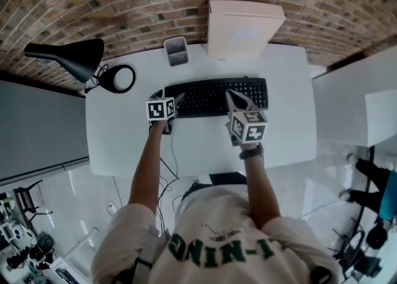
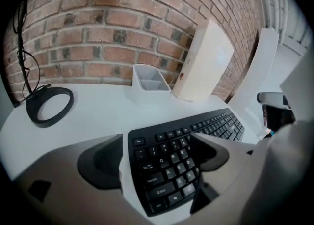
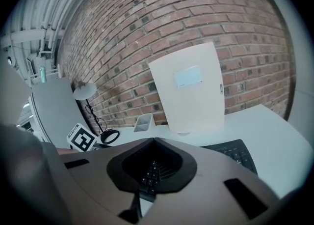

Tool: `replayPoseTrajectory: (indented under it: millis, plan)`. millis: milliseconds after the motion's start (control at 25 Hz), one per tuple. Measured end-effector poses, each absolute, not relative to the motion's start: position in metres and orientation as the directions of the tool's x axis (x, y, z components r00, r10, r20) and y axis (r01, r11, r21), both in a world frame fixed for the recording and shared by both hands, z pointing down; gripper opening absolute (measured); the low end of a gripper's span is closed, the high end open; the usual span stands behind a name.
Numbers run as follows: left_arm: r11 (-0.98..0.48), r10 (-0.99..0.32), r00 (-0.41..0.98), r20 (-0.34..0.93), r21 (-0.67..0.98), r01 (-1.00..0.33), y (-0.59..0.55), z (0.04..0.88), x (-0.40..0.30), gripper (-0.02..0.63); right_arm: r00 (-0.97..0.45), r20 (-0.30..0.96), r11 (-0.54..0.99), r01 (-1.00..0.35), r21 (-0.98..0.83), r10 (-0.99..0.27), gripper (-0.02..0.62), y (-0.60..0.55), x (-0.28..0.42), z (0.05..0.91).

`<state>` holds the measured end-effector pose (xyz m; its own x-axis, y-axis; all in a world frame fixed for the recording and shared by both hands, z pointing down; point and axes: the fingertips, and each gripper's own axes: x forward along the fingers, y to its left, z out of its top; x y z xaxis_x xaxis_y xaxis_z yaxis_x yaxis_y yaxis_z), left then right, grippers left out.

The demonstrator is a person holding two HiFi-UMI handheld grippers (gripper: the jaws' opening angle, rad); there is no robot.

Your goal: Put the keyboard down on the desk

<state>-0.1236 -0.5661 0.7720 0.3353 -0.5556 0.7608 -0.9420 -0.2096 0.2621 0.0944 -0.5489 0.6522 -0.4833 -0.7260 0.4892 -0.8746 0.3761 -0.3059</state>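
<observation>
The black keyboard (image 1: 217, 97) lies flat on the white desk (image 1: 124, 128), parallel to the brick wall. My left gripper (image 1: 178, 98) is at its left end. In the left gripper view the left gripper (image 2: 157, 140) is open, with that end of the keyboard (image 2: 167, 170) between the jaws. A strip of white desk shows between the left pad (image 2: 105, 160) and the keys. My right gripper (image 1: 231, 95) hovers over the keyboard's right half. In the right gripper view the right gripper's (image 3: 153, 141) tips meet, and keys (image 3: 149, 172) show through the gap behind them.
A tall white box (image 1: 242, 28) leans on the brick wall behind the keyboard, with a small grey tray (image 1: 176, 50) to its left. A black desk lamp (image 1: 68, 53) and its ring base (image 1: 119, 79) occupy the far left corner. Another white desk (image 1: 353, 103) stands on the right.
</observation>
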Motion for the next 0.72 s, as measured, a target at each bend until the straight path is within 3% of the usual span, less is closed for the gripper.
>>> replayPoseTrajectory:
  millis: [400,720]
  plan:
    - [-0.171,-0.72,0.332,0.609,0.308,-0.936,-0.53,0.69,-0.105,0.407,-0.415,0.451,0.3,-0.904,-0.306,-0.79,0.002,-0.519,0.108,0.624]
    - [-0.247,-0.837,0.332,0.434,0.24,-0.939,-0.459,0.593,-0.09,0.4,-0.348,0.372,0.284,-0.934,-0.216,-0.861,0.002,-0.458,0.101,0.579]
